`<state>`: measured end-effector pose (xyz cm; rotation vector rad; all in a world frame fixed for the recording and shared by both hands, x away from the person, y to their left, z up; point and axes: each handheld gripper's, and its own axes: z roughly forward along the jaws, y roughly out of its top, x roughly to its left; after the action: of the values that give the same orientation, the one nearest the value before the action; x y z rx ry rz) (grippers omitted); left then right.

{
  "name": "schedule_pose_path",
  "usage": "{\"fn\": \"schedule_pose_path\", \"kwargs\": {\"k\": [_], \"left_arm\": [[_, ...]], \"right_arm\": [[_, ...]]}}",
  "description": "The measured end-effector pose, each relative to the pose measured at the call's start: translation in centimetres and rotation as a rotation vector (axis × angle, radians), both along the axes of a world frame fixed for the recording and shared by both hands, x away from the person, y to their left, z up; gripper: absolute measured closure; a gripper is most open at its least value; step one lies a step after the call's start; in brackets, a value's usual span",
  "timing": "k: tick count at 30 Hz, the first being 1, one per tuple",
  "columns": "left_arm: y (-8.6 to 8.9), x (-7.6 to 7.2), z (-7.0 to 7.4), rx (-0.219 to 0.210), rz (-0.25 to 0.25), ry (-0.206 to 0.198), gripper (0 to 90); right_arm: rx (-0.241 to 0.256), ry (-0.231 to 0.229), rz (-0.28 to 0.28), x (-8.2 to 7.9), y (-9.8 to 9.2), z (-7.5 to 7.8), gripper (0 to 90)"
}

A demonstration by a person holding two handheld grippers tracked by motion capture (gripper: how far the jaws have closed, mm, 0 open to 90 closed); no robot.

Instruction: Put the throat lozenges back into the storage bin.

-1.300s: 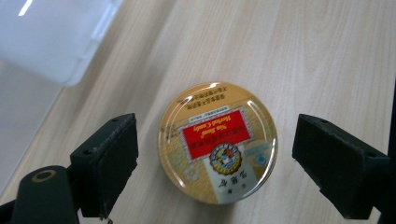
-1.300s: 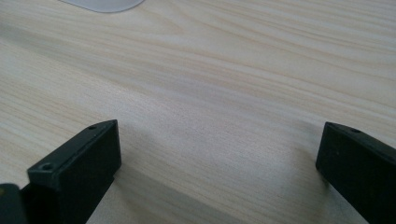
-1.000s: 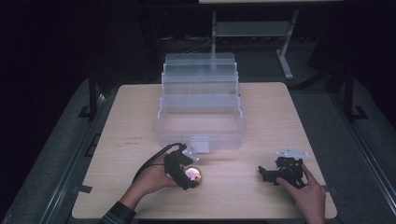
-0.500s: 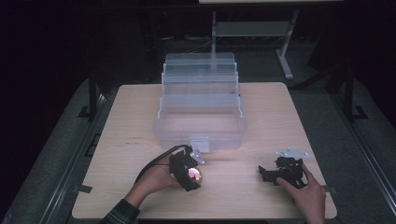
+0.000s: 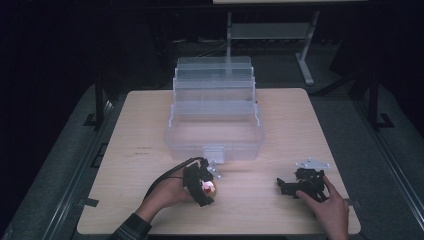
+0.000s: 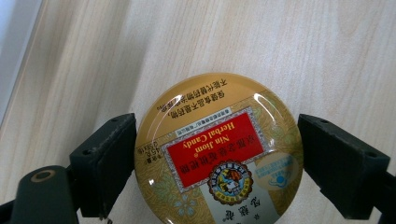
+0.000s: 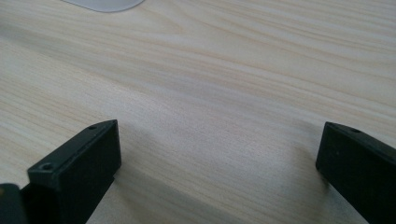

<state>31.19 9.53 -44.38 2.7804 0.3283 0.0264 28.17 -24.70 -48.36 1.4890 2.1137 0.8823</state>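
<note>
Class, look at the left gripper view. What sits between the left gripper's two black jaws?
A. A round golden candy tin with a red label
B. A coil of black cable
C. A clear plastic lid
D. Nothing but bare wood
A: the left gripper has a round golden candy tin with a red "Herbal Candy" label between its jaws, one jaw at each side of it, over the wooden table.
</note>
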Motion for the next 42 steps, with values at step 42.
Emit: {"fn": "schedule_pose_path", "kwargs": {"k": [42], "left_arm": [[0.49, -0.27, 0.63, -0.006, -0.002, 0.019, 19.5]], "right_arm": [[0.000, 0.000, 0.001, -0.02, 0.00, 0.01, 0.0]]}}
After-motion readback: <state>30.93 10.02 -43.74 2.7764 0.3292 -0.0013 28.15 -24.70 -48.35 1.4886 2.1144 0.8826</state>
